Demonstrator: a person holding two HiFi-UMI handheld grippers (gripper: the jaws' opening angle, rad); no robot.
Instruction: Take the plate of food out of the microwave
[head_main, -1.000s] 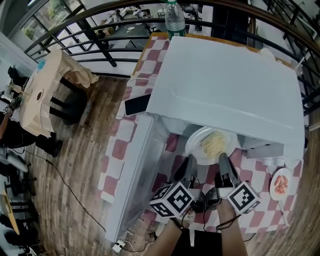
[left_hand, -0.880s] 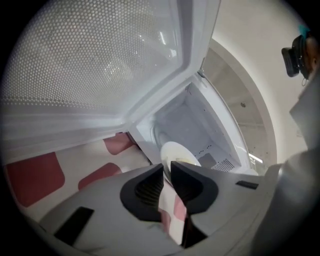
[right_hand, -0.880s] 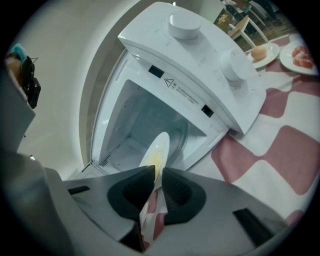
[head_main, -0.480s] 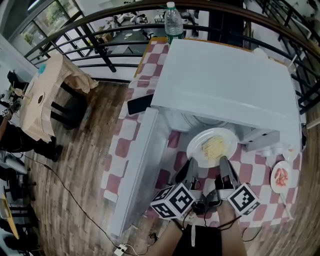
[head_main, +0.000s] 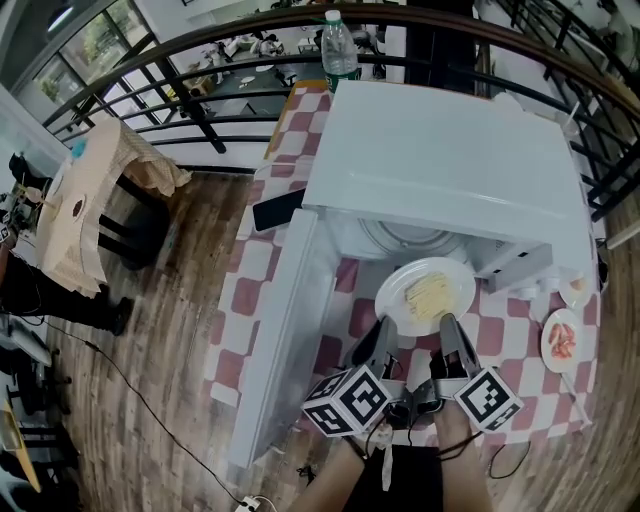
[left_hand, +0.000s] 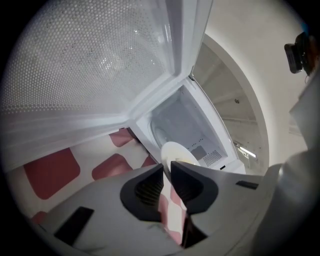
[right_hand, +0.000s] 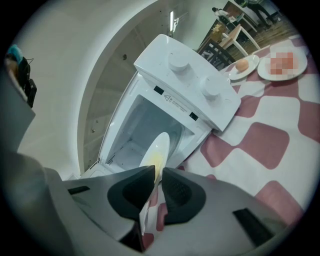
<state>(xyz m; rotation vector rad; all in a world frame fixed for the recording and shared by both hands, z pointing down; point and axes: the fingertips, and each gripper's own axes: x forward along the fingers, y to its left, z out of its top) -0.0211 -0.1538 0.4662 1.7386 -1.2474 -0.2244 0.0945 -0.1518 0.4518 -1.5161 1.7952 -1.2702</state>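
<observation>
Between fingers of left gripper (left_hand: 166, 168) and right gripper (right_hand: 159, 173) we pinch the plate (head_main: 393, 300) rim: round, white, yellow food centred.

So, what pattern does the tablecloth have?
The tablecloth is red-and-white checked; the head view shows it best.

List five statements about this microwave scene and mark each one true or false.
1. The left gripper and right gripper both have their jaws shut on the plate. True.
2. The microwave door is closed. False: it stands open.
3. The plate is empty. False: yellow food lies on it.
4. A bottle stands behind the microwave. True.
5. The tablecloth is plain blue. False: it is red-and-white checked.
</observation>
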